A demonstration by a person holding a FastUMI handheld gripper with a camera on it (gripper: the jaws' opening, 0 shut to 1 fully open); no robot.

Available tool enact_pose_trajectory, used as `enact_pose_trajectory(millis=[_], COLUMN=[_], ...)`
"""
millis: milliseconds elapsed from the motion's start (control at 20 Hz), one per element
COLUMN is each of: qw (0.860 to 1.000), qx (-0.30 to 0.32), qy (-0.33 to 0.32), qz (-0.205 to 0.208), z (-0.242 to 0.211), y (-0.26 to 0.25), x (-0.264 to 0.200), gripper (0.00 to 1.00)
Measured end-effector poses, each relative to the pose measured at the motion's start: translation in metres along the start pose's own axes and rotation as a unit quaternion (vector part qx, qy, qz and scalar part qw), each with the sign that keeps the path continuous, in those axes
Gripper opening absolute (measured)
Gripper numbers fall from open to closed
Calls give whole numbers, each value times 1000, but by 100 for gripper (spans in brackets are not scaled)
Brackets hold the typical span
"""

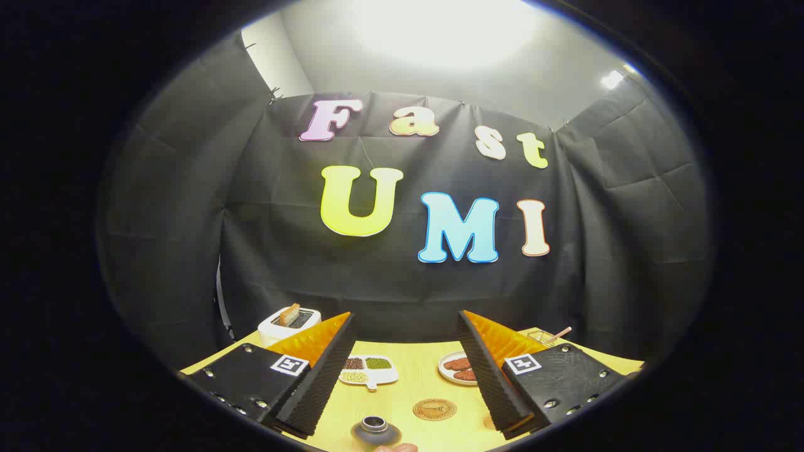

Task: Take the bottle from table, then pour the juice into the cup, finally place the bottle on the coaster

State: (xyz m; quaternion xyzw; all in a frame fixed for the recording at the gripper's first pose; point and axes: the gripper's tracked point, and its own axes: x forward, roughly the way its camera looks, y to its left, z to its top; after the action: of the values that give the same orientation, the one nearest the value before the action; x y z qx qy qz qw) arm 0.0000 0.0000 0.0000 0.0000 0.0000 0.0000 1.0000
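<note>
My gripper [407, 329] is open, its two fingers spread wide above the yellow table [414, 386] with nothing between them. Low down between the fingers stands a small dark grey cup [375, 430], seen from above. A round brown coaster [434, 409] lies flat on the table just right of the cup, between the fingers. At the very bottom, just right of the cup, a small pinkish rounded thing [397, 447] peeks in; I cannot tell what it is.
A white divided dish [369, 370] with beans sits beyond the cup. A white plate [457, 368] with brown patties lies by the right finger. A white toaster [289, 324] with bread stands at the back left. A small wire basket [545, 336] sits at the back right.
</note>
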Motion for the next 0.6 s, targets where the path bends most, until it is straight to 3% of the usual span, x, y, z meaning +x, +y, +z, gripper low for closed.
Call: enact_pose_trajectory(millis=[600], qw=[1000], qx=[-4], qy=[6], qz=[9], z=[-17], y=[10], x=[-3], gripper=[98])
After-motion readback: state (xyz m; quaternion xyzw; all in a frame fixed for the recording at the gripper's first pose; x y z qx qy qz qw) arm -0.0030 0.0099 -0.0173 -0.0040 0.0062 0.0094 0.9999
